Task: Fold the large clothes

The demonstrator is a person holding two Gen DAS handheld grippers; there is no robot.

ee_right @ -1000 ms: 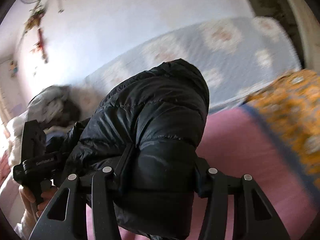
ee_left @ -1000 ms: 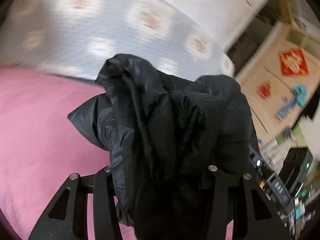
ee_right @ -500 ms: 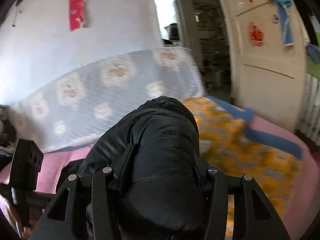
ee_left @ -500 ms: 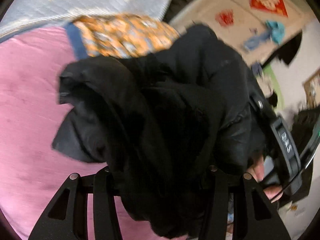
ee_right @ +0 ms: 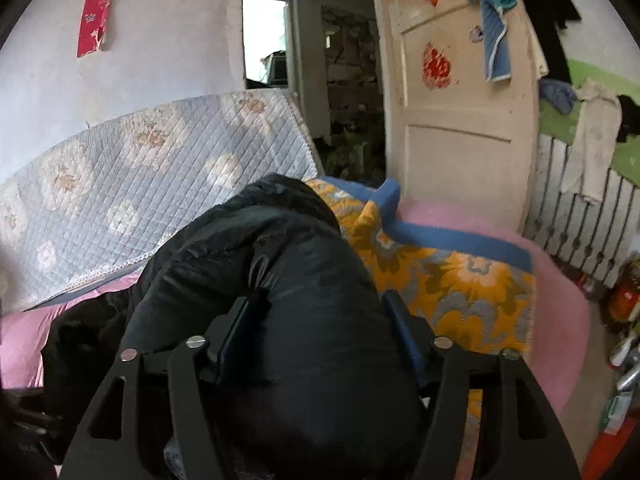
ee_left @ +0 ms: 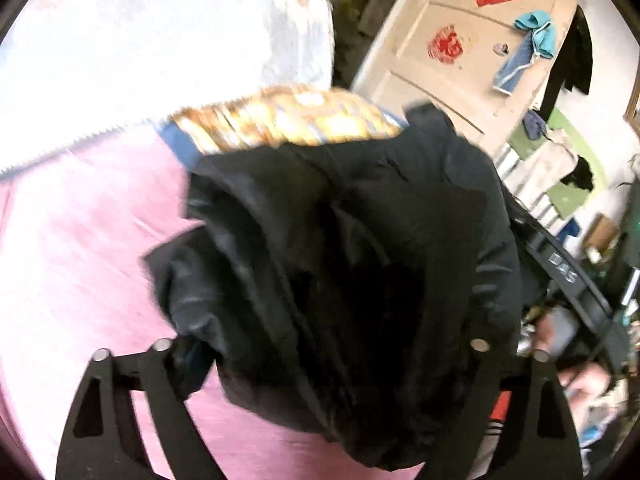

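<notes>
1. I hold a bunched black puffer jacket point(ee_right: 280, 300) just above the bed point(ee_right: 500, 232), near the orange floral blanket point(ee_right: 452, 284). It is a rolled bundle, not a flat fold.

2. My left gripper point(ee_left: 320, 344) has just been opening. Its jaws stand wide with the jacket point(ee_left: 340, 260) still between them, and I see no pad pressing the cloth, so I take this side as released.

3. My right gripper point(ee_right: 320, 320) has also just been opening. The jacket's padded bulk still fills the gap and bulges against both pads, so I read a loosened grasp on the jacket.

4. Risk: with the left side let go, the slippery shell may slide, so the bundle could sag or spring open before it settles on the pink sheet point(ee_left: 80, 260).

5. Risk: if the right jaws widen further, the puffy filling could push itself free and the jacket might drop partly onto the blanket, undoing the fold.

6. Risk: cloth draped over my left jaws could snag when I pull back and drag the bundle along.

7. Against a second ago: both views then faced the quilted backrest point(ee_right: 120, 184) and both grippers were clenched tighter. Now the door point(ee_right: 452, 92) and blanket are in view.
</notes>
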